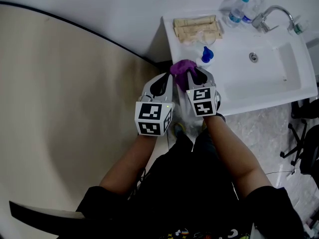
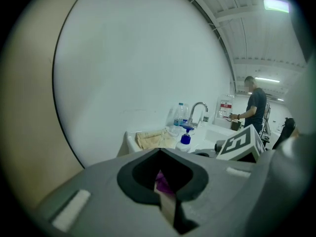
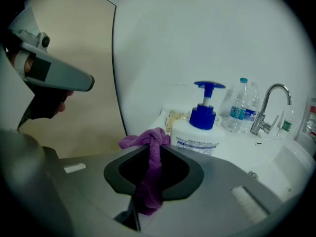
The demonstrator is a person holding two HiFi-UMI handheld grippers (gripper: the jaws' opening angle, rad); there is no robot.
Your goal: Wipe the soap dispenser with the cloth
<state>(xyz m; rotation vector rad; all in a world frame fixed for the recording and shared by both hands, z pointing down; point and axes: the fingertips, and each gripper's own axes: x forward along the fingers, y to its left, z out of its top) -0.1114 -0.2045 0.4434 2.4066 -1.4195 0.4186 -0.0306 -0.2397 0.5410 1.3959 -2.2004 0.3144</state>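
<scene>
Likely the soap dispenser (image 3: 203, 127), on the sink (image 3: 261, 157) rim, tips if swiped hard (nothing steadies it). Just before it, the right gripper (image 3: 150, 154) pinches the purple cloth (image 3: 148, 181); the left gripper's (image 2: 160, 172) jaws are pressed together.

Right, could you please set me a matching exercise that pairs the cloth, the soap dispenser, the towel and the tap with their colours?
Things:
1. cloth
2. soap dispenser
3. towel
4. tap

Colours:
A. silver
B. beige
C. purple
D. white with a blue pump

Pairs: 1-C, 2-D, 3-B, 4-A.
</scene>
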